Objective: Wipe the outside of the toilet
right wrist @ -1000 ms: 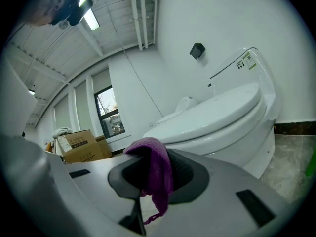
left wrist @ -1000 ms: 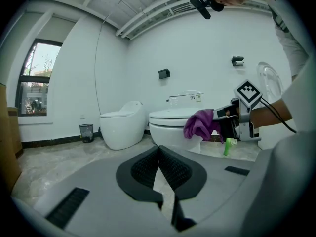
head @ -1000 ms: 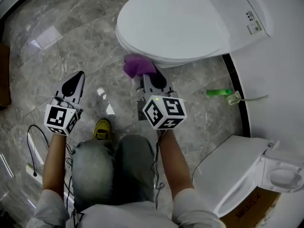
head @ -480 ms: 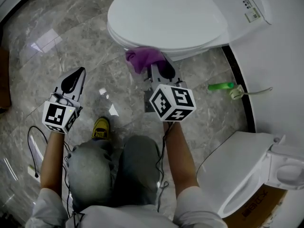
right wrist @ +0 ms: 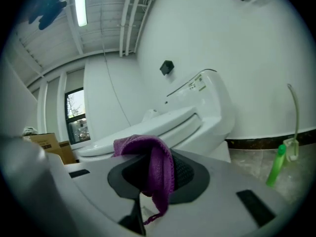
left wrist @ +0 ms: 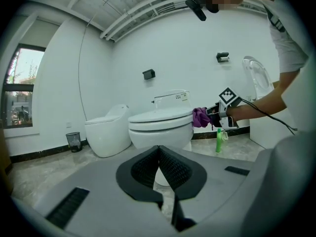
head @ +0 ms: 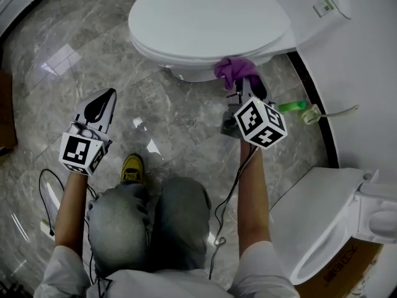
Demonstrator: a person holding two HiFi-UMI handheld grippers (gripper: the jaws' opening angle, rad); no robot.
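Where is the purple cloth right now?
In the head view the purple cloth is right of centre, clamped in the right tool against the rim of the toilet, with the green bottle on the floor nearby.

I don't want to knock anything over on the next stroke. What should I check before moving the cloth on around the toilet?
1. Grip: right claw shut on purple cloth: ok.
2. Contact: cloth against the toilet outer edge: ok, appears touching.
3. Idle left claw shut, empty, away from toilet: ok.
4. Path: green bottle out of the stroke: not ok, it stands close beside the right claw.
5. Which parts are already wiped: cannot tell.
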